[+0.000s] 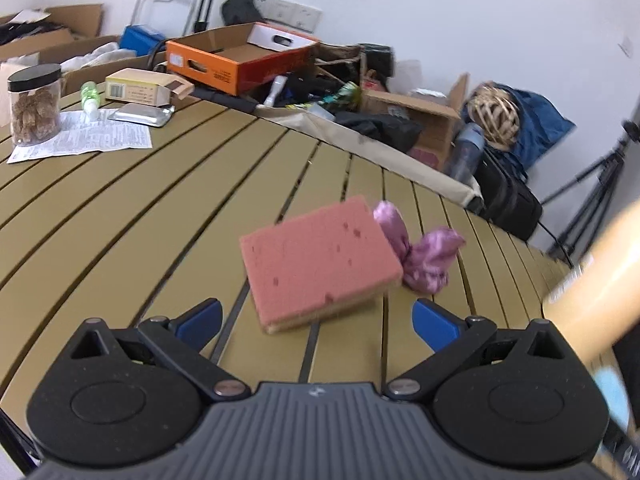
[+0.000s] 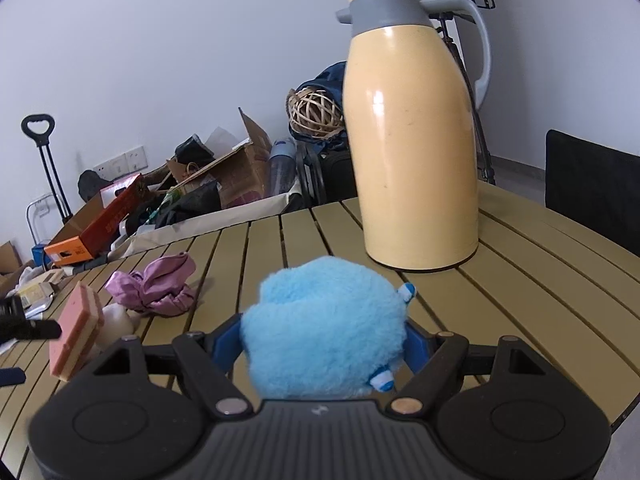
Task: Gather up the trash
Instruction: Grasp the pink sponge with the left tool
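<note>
A pink sponge (image 1: 320,260) stands tilted on the slatted table (image 1: 120,216), propped up at its far side. My left gripper (image 1: 316,316) is open just short of it, with its blue fingertips (image 1: 202,320) wide of the sponge's near edge and not touching it. Behind the sponge lies a crumpled purple cloth (image 1: 424,256). My right gripper (image 2: 320,344) is shut on a fluffy light-blue plush toy (image 2: 324,328), held above the table. From the right wrist the sponge (image 2: 76,332) leans against a cream lump (image 2: 118,320), next to the purple cloth (image 2: 160,284).
A tall yellow thermos jug (image 2: 412,140) stands just beyond the plush toy. At the far left are a jar of snacks (image 1: 34,104), a printed sheet (image 1: 84,136), a foil pouch (image 1: 140,115) and a carton (image 1: 144,87). Boxes and bags crowd the floor beyond the table. A black chair (image 2: 592,192) is at the right.
</note>
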`<state>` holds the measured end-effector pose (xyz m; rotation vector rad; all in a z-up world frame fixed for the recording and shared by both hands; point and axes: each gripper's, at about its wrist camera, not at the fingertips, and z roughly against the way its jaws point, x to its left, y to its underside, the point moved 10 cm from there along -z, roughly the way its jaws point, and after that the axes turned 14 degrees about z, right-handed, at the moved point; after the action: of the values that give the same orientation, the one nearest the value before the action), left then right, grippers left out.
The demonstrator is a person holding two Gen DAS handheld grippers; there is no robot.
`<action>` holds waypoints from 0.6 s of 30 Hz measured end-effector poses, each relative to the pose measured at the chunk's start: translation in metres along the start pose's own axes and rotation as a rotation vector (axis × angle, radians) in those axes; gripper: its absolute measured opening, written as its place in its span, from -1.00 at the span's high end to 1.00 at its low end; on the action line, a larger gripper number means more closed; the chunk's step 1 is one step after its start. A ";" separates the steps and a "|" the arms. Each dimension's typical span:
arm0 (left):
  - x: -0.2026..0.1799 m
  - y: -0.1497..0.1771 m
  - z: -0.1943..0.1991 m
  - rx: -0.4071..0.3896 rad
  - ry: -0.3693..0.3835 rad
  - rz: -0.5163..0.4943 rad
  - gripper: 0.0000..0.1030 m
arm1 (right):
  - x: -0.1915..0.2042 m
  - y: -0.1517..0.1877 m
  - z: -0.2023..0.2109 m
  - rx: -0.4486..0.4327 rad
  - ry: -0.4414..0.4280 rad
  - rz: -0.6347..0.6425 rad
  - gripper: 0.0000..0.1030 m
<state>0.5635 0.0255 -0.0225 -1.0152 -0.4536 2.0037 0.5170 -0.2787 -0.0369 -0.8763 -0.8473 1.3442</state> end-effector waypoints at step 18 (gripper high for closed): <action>-0.010 -0.024 -0.059 0.126 -0.085 0.112 -1.00 | -0.051 -0.004 -0.005 -0.012 0.023 -0.088 -0.52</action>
<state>0.6264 0.0288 -0.0387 -0.8975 -0.3168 2.1536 0.5206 -0.3295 -0.0361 -0.8532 -0.8671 1.2515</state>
